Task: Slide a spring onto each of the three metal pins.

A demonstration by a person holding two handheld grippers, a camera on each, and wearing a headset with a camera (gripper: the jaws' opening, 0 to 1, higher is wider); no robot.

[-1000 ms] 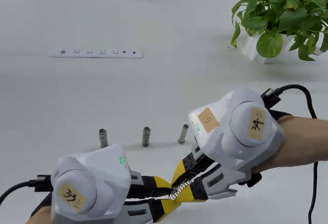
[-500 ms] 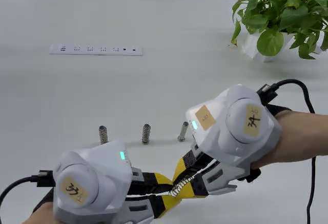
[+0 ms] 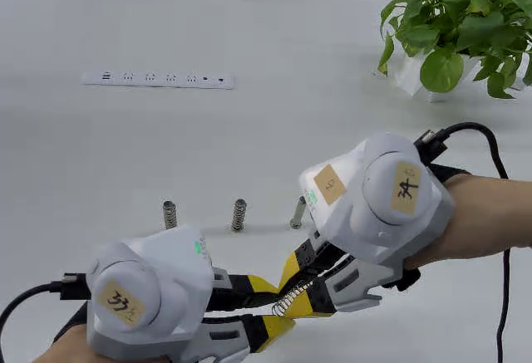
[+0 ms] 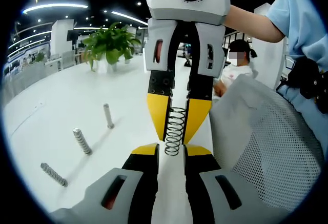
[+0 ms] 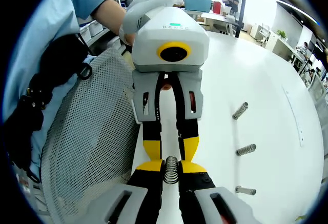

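A broad white workbench [image 3: 125, 155] fills the room in front of the person, with a leafy plant [image 3: 457, 22] at its far right corner and a power strip [image 3: 158, 80] lying far off to the left. Near the person, the right gripper [image 3: 306, 286] and the left gripper [image 3: 270, 305] meet tip to tip, and a single spring [image 3: 291, 296] bridges them above the table. The right gripper's yellow jaws are clamped along most of the coil. The left gripper's jaws are closed on its near end alone. Beyond the tips, a little farther across the table, three pins stand in a row. The left pin [image 3: 169, 214] and the middle pin [image 3: 239, 214] each wear a spring, and the right pin [image 3: 298, 213] is bare and leans slightly. Two are done and one is left, so this looks like a regrip before the last fitting. The spring is light, thin wire, springy along its length and apt to shoot out of a pinch or bend sideways if squeezed hard. I would hold it across the coils near one end, gently, and leave the other end open and free to go over the bare pin's tip. A crooked approach would likely snag the first coil on the tip.
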